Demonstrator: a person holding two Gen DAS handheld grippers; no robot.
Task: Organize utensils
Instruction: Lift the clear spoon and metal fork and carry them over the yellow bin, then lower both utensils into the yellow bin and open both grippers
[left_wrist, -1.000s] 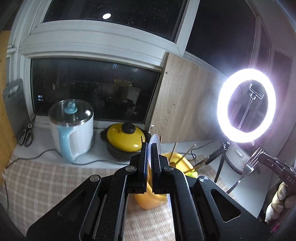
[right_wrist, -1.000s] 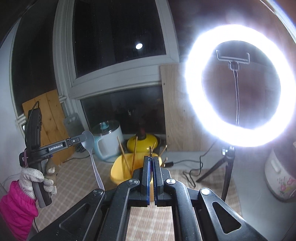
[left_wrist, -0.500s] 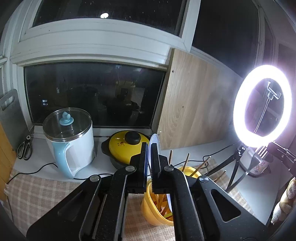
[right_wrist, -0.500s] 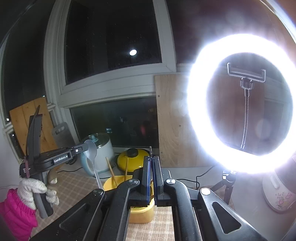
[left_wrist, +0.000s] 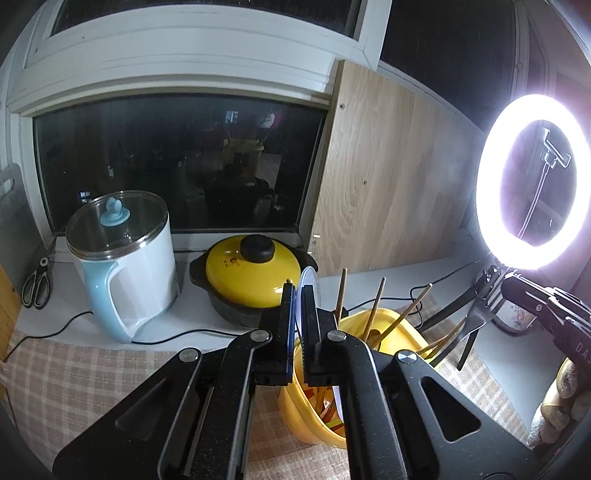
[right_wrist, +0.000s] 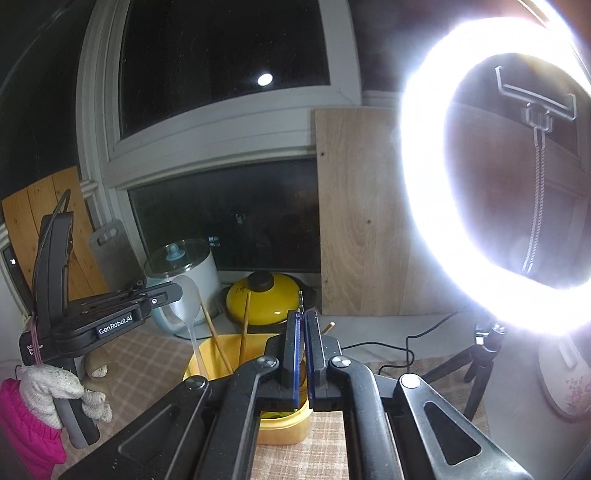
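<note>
Here, the left hand-held gripper (left_wrist: 298, 325), clenched on a translucent white plastic spoon (right_wrist: 188, 295), is hovering above the yellow plastic container (left_wrist: 384, 325); the right hand-held gripper (right_wrist: 303, 354), gripping a metal fork (left_wrist: 476, 317), is waiting alongside. Lower handle-first, clear of the wooden chopsticks (left_wrist: 376, 306).

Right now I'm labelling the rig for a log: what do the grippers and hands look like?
The left gripper and right gripper are matte black with silver screws and blue pads. The left bears white "GenRobot.AI" lettering, a red band and a black cable loop. The left hand wears a white knit glove and pink sleeve; the right hand a knit glove too.
</note>
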